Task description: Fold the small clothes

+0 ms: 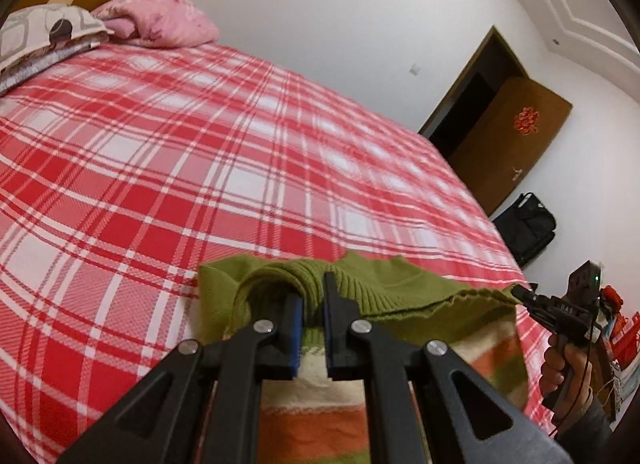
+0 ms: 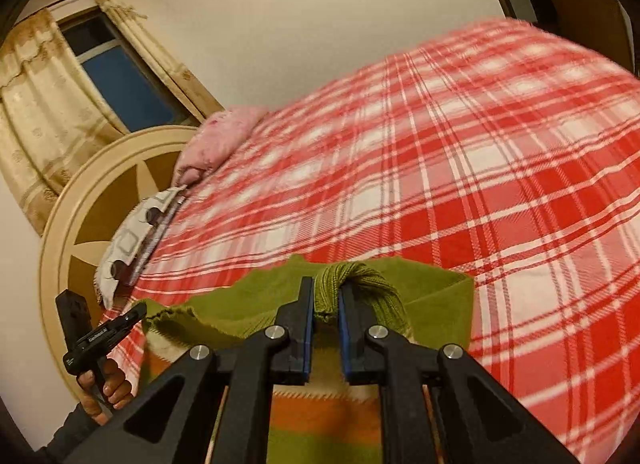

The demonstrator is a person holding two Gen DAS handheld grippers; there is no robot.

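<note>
Green knit sweater [image 1: 384, 284] is soft and floppy; left gripper [image 1: 312, 292] and right gripper [image 2: 326, 296] each pinch its ribbed edge above the bed [image 1: 160, 144].

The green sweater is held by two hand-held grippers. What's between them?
Only the sweater's green top edge stretches from the left hand-held gripper to the right hand-held gripper, seen in the left wrist view; the plaid bedspread lies beyond.

Green striped sweater [image 1: 400, 296], lifted above bed
</note>
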